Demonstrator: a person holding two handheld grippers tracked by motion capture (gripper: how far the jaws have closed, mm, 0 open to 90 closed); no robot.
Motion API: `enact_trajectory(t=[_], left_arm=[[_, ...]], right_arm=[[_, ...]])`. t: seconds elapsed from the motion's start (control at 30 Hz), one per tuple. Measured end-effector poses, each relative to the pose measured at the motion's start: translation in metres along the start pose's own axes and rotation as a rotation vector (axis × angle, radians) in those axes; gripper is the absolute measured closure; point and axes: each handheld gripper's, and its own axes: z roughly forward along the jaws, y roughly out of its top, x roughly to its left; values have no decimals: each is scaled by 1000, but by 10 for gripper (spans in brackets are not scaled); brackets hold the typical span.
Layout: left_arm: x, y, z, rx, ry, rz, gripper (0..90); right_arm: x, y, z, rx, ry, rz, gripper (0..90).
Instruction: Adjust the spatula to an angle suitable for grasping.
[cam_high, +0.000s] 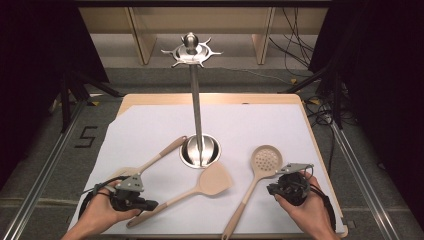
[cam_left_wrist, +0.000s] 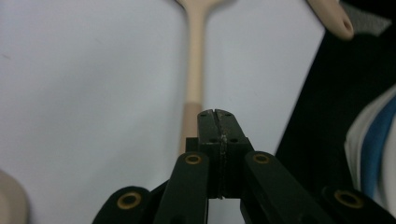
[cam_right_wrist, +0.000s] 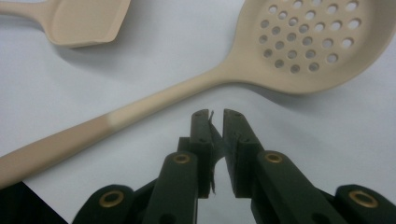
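Note:
A metal utensil stand (cam_high: 196, 100) with hooks at its top rises from a round base at the middle of the white sheet. Three beige utensils lie around it: a spoon (cam_high: 160, 157) at the left, a spatula (cam_high: 215, 180) in the middle, a slotted spoon (cam_high: 265, 161) at the right. My left gripper (cam_high: 149, 204) (cam_left_wrist: 215, 114) is shut with nothing in it, and its tips lie over the spatula's handle (cam_left_wrist: 195, 70). My right gripper (cam_high: 270, 189) (cam_right_wrist: 215, 114) stands just beside the slotted spoon (cam_right_wrist: 308, 42). Its jaws are a narrow gap apart and hold nothing.
The white sheet (cam_high: 150, 125) covers a wooden table (cam_high: 305, 115). Beyond it are metal rails, cables and dark curtains. The slotted spoon's handle end (cam_left_wrist: 338, 21) reaches the near table edge. A blue and white garment (cam_left_wrist: 373, 154) shows beside the left gripper.

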Motion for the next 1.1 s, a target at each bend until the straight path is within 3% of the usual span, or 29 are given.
enact_trajectory(t=[0.1, 0.17, 0.2, 0.23, 0.27, 0.33, 0.43, 0.57, 0.67, 0.77, 0.83, 0.87, 0.97, 1.1], left_arm=[[-1, 2, 13, 100, 3, 3, 892], [-1, 1, 16, 118, 1, -11, 892], [1, 1, 21, 192, 6, -24, 892], [2, 1, 23, 220, 13, -25, 892], [2, 1, 26, 237, 13, -39, 892], [0, 2, 28, 249, 16, -51, 893], [0, 5, 29, 284, 31, -36, 894], [1, 9, 29, 308, 44, -52, 894], [9, 11, 28, 317, 160, -44, 895], [18, 12, 27, 312, 170, -74, 895], [24, 15, 27, 304, 194, -82, 895], [29, 18, 28, 286, 229, -92, 895], [36, 21, 29, 283, 223, -106, 895], [49, 26, 31, 253, 265, -126, 895]], right_arm=[[-2, 1, 0, 7, 2, -12, 851], [-1, 3, 0, 13, 6, -3, 855], [-1, 3, 0, 14, 9, 1, 855], [-1, 3, 1, 12, 16, -2, 855], [-3, 4, 1, 8, 20, -29, 855], [0, 4, 1, 12, 18, -9, 854], [0, 5, 1, 5, 17, -26, 850], [4, 6, 0, 4, 28, -17, 845], [5, 6, -1, 5, 34, -17, 842], [6, 6, 0, 9, 36, -4, 840], [6, 6, 2, 10, 39, -1, 837], [5, 7, 3, 14, 42, -11, 835], [5, 7, 3, 14, 41, 1, 834], [5, 7, 4, 9, 46, -6, 828]])
